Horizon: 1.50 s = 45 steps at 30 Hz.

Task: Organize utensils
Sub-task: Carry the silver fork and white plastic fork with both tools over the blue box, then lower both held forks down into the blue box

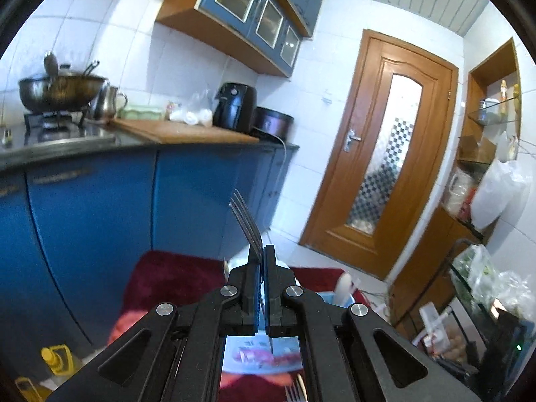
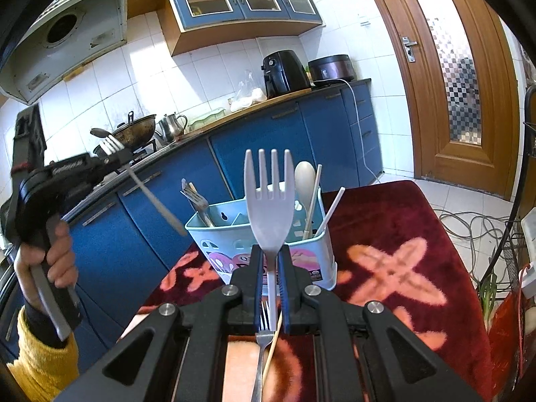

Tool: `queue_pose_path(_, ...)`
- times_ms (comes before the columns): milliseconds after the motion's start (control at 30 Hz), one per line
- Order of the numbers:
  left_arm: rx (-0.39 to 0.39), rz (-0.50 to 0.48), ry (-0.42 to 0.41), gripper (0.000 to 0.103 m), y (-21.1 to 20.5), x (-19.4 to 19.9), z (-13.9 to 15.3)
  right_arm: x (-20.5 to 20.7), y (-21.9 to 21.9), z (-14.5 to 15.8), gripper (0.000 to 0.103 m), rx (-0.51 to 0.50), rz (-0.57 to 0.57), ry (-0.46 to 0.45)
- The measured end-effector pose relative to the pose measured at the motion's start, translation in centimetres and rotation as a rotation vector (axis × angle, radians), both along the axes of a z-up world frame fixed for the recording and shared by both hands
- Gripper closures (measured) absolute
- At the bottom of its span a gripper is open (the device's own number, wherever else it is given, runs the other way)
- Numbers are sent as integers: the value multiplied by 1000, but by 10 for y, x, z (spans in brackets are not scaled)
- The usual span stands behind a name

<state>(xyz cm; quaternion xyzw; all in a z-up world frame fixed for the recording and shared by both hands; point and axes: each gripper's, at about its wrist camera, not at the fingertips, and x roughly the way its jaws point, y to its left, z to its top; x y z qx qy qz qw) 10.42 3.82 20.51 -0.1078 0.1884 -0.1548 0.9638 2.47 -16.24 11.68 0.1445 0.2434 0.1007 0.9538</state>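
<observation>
Caddy (image 2: 234,234) on the red cloth (image 2: 385,221) already holds a fork, spoon and sticks. Left gripper (image 1: 260,261) clamps a metal fork (image 1: 246,221), raised high. Right gripper (image 2: 269,268) clamps a plastic fork (image 2: 269,201) before the caddy. Another fork (image 2: 263,338) and a stick (image 2: 273,345) lie unsorted below.

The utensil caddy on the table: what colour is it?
Light blue caddy, clearest in the right wrist view.

A dark red floral cloth (image 2: 395,221) covers the surface at lower centre, bearing a light blue utensil caddy (image 2: 234,244), a metal fork (image 2: 263,345) and a chopstick (image 2: 273,348).
</observation>
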Motion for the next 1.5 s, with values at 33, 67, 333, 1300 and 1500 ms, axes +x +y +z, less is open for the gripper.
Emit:
queue_pose_path(33,7,10,-5,102,-1,4,1,0,-1,0,93,0,-2,0)
queue_pose_path(67,12,15,-8,102,-2,7,0,1,-1,0,93,1,-4,-1)
queue_pose_path(333,62,35,7,102,-18,35,-14,5,-10,0,93,-3,-33,-4)
queue_pose_path(1300,125,-45,166,102,-37,63,-89,101,12,9,93,-159,-109,-51)
queue_pose_path(1500,133,-64,180,102,-40,66,-95,114,18,-12,93,-167,-88,9)
